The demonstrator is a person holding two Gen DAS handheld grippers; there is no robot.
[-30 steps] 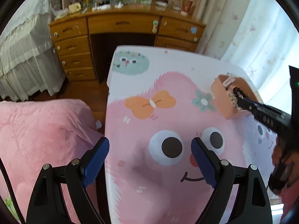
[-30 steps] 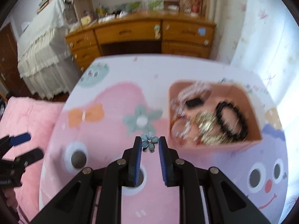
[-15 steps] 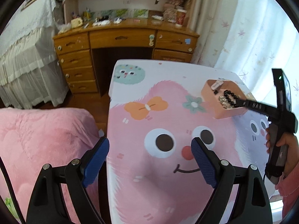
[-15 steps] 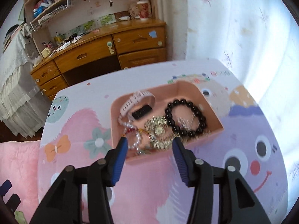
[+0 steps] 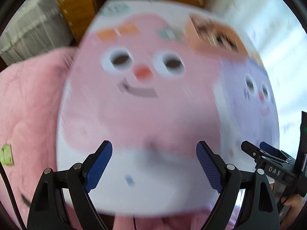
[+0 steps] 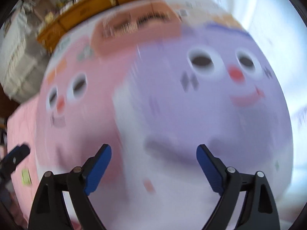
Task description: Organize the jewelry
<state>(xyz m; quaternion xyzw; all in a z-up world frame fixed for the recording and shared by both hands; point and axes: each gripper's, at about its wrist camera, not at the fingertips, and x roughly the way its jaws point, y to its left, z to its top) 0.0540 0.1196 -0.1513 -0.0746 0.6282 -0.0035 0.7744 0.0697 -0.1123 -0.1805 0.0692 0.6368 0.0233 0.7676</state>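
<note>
- Left tool (image 5: 154, 162): jaws spread wide, nothing between the blue pads, hanging over the near edge of the desk (image 5: 134, 118).
- Right tool (image 6: 153, 164): jaws likewise wide and empty, above the purple face printed on the desk cover.
- Box (image 5: 214, 36): an orange-pink tray at the far right of the desk, well apart from both tools. It holds a heap of jewelry (image 6: 132, 24), too blurred to tell piece from piece.
- Both views are smeared by motion, so small items could be missed, but no loose jewelry shows on the desk outside the box.
- Judgement: collecting looks finished or nearly so. What may be left is tidying inside the box.
</note>
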